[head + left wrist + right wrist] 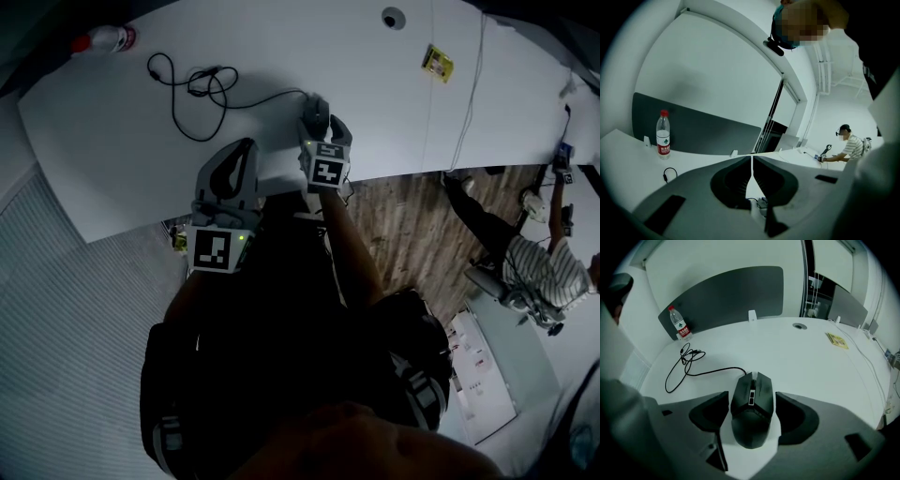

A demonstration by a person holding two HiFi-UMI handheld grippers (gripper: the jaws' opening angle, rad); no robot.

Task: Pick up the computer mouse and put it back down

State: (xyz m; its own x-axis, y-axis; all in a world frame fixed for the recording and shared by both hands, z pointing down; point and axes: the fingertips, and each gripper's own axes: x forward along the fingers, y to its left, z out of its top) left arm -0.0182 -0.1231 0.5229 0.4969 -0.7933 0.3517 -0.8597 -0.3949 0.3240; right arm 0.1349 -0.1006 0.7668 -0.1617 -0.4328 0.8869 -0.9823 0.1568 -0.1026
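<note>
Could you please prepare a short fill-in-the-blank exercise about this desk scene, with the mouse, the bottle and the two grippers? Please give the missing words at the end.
1. The mouse lies on the desk between the jaws of the right gripper, which stand wide ____.
2. The left gripper has its jaws together and holds ____.
3. The cap of the bottle is ____.

Missing words: open; nothing; red.
</note>
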